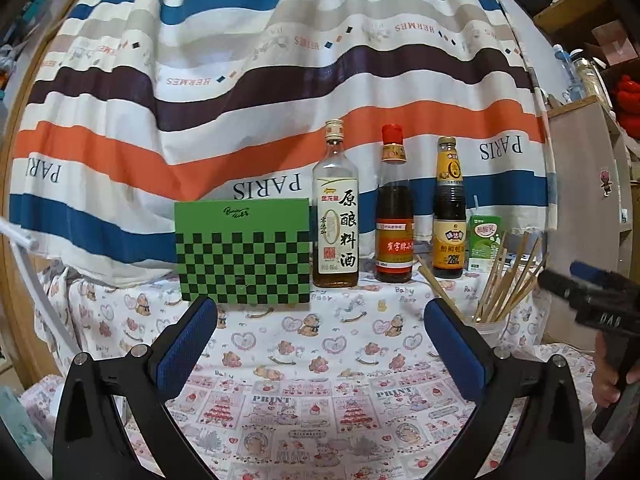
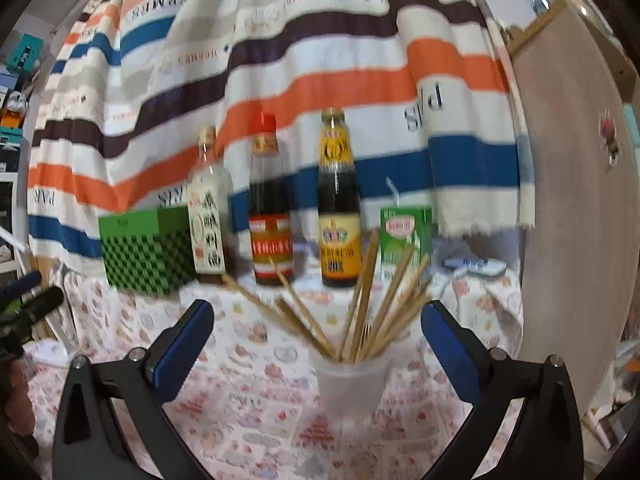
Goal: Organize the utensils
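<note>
Blue-padded left hand-held gripper [image 1: 320, 344] and right hand-held gripper [image 2: 318, 344] both gape, holding nothing. Beyond, chopsticks [image 2: 360, 304] stand gathered in the plastic cup [image 2: 348, 384] on the bench [image 1: 320, 360]; 3 bottles [image 1: 394, 204] behind. Task likely near complete.

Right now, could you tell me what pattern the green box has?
Green box: black-and-green checkerboard, clearest in the left wrist view.

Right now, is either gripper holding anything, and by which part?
Nothing is held. The left gripper and right gripper are open; the chopsticks stand loose in the cup.
</note>
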`<action>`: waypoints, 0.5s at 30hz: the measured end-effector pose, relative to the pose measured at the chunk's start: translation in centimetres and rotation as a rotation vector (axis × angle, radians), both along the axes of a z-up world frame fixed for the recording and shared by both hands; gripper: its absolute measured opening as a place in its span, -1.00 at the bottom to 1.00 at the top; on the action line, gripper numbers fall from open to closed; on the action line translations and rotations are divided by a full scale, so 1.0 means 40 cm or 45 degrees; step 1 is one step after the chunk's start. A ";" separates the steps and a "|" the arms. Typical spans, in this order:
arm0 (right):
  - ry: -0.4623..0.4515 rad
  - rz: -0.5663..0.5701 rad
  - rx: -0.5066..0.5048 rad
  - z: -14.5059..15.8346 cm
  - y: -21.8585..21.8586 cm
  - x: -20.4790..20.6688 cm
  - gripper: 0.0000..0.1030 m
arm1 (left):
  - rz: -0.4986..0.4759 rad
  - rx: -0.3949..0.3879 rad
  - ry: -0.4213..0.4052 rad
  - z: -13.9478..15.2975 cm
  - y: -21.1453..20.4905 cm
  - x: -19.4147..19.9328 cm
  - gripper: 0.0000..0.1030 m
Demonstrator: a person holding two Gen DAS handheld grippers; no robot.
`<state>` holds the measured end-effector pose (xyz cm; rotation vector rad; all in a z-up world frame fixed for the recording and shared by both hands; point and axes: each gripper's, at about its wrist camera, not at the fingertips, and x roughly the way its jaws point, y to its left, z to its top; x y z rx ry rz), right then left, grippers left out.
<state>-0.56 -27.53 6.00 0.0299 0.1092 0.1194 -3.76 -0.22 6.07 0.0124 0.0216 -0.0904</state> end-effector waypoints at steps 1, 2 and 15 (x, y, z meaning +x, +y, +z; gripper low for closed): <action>0.012 -0.002 -0.014 -0.015 0.003 0.007 1.00 | 0.002 -0.004 0.008 -0.010 0.001 0.004 0.99; 0.018 -0.006 -0.020 -0.024 0.004 0.011 1.00 | -0.002 -0.006 0.029 -0.020 0.003 0.012 0.99; 0.160 -0.004 -0.011 -0.115 0.004 0.056 1.00 | 0.054 -0.047 0.279 -0.114 0.011 0.100 0.99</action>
